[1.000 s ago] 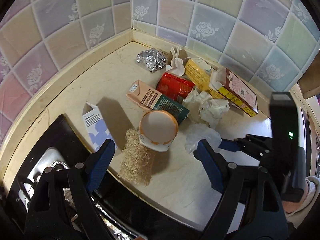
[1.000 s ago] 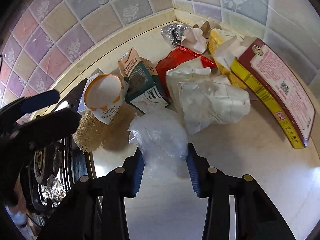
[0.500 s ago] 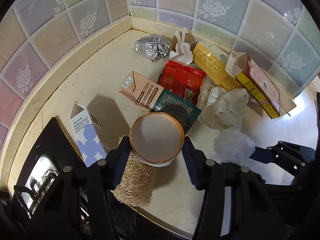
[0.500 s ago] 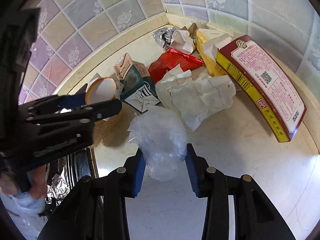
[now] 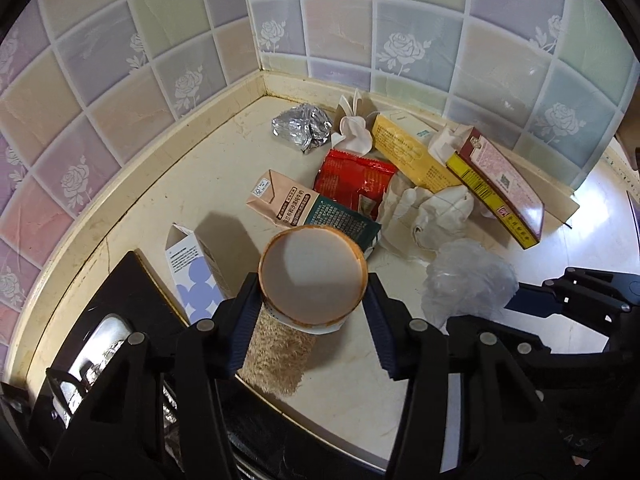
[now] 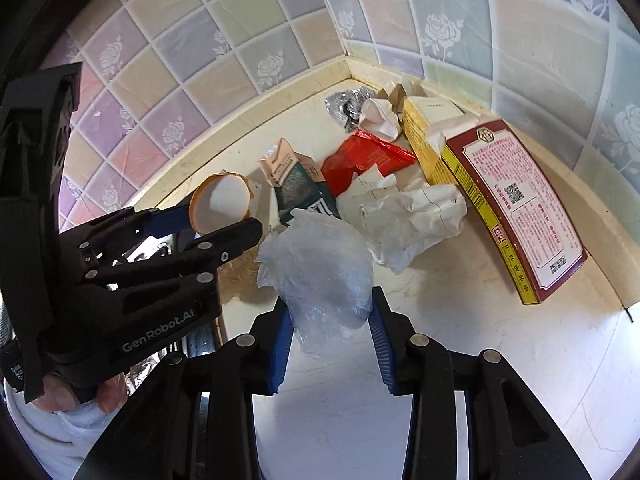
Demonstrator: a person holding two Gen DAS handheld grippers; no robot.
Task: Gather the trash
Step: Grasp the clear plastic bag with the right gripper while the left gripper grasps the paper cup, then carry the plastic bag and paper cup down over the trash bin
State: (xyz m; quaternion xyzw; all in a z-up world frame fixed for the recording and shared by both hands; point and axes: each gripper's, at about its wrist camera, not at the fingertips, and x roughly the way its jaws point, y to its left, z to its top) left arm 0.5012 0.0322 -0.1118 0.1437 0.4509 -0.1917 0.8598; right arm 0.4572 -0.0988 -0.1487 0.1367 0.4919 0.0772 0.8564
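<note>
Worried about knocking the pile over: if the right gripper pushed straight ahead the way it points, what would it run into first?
The right gripper is closing on the clear plastic bag. Beyond the bag, the crumpled white paper probably comes first, though depth is hard to judge.

In the lower middle of the frame, the right tool point(image 6: 330, 328) is closing on a crumpled clear plastic bag point(image 6: 320, 264), its blue pads pressing both sides. At left, the left tool point(image 6: 222, 220) grips an orange-rimmed paper cup point(image 6: 222, 202). Cartons and wrappers lie on the desk point(image 6: 500, 340) at upper right.
</note>
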